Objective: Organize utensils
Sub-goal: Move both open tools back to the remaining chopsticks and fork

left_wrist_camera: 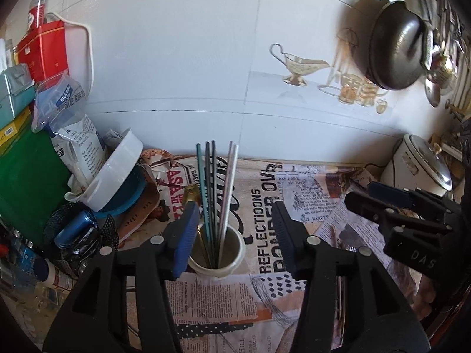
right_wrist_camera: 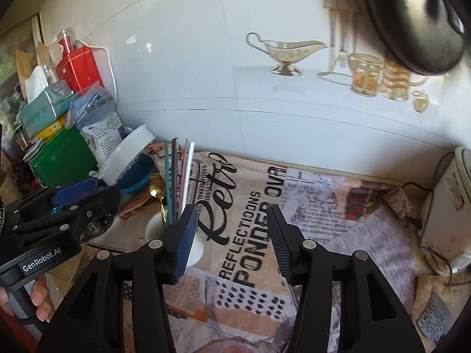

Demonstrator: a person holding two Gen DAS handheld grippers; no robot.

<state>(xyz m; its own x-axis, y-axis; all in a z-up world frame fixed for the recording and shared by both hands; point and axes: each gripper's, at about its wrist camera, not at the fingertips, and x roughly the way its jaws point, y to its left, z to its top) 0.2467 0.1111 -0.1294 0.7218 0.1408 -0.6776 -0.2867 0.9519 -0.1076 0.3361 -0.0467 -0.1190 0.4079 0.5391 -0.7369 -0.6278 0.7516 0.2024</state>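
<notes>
Five sticks (left_wrist_camera: 216, 194) plus a gold spoon (right_wrist_camera: 157, 189) already stand in the cup (left_wrist_camera: 217, 253) on the desk (left_wrist_camera: 265, 309); I'd call the sorting nearly done; something thin lies by my left tool's right finger, can't tell what; both tools empty, jaws apart: left tool (left_wrist_camera: 232, 235) just above the cup, right tool (right_wrist_camera: 231, 241) beside it, both angled down.

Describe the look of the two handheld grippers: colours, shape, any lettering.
Both are black plastic with two tapering arms joined by silver round pins. The left gripper and the right gripper carry ribbed blue pads on their fingers. The left one's body reads GenRobot.AI in white; the right one's shows embossed letters DAS.
</notes>
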